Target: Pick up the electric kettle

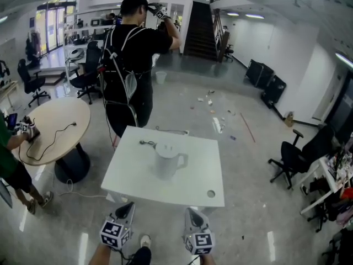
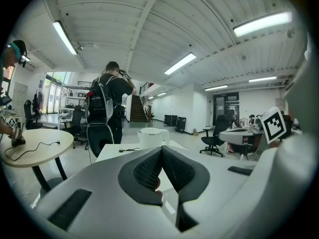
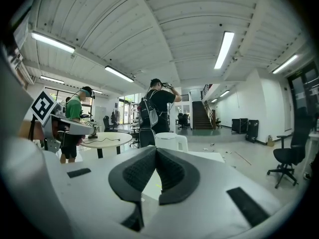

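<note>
**benchrat:** One electric kettle (image 1: pixel 168 158), white, standing upright near the middle of the white table (image 1: pixel 135 175), so its long axis runs straight up. The handle sticks out toward the right side in the head view. Anyone see which hand is better placed?

**gripnerd:** Both are off the near edge of the table, with the kettle well apart from either and pretty much dead ahead. The left gripper (image 1: pixel 127 206) sits to the kettle's left and the right gripper (image 1: pixel 192 211) a bit to its right, so the kettle lines up between them. I'd say the right one is slightly nearer, and the handle faces its side, so that's my pick.

**benchrat:** Jaws?

**gripnerd:** Pressed together on both, nothing between them. Each gripper view shows the dark pads meeting, with the kettle peeking just over the tips. They'd need to spread and reach forward across the table before any grab.

**benchrat:** Anything in the way?

**gripnerd:** Just a thin black cable (image 1: pixel 148 143) lying behind-left of the kettle, apart from it as far as I can tell. A person in black (image 1: pixel 132 54) stands past the far edge, back turned. There's a round table (image 1: pixel 55 120) off to the left.
</note>
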A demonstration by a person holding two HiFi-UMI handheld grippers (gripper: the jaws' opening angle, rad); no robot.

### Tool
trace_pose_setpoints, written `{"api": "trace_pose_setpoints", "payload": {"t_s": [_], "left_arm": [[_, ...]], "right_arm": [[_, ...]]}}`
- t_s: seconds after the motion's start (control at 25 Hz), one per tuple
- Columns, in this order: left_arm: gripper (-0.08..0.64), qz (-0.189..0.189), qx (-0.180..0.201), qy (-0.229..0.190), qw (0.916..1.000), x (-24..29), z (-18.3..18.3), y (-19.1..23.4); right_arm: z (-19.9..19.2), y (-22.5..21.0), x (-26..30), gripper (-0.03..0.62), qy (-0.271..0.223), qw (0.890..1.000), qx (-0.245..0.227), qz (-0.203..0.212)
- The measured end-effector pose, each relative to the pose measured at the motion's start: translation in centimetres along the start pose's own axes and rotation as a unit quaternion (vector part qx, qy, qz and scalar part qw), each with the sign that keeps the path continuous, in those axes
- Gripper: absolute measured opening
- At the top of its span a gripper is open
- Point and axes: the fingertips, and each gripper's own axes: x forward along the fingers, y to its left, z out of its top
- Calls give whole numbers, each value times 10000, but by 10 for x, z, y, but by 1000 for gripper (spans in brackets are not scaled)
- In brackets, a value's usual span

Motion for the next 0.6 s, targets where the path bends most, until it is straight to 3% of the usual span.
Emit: {"api": "trace_pose_setpoints", "payload": {"t_s": [0.6], "left_arm": [[8, -350, 38, 112, 9993, 129, 16, 55]], "right_arm": [[-11, -53, 119, 11, 296, 9992, 92, -259]]}}
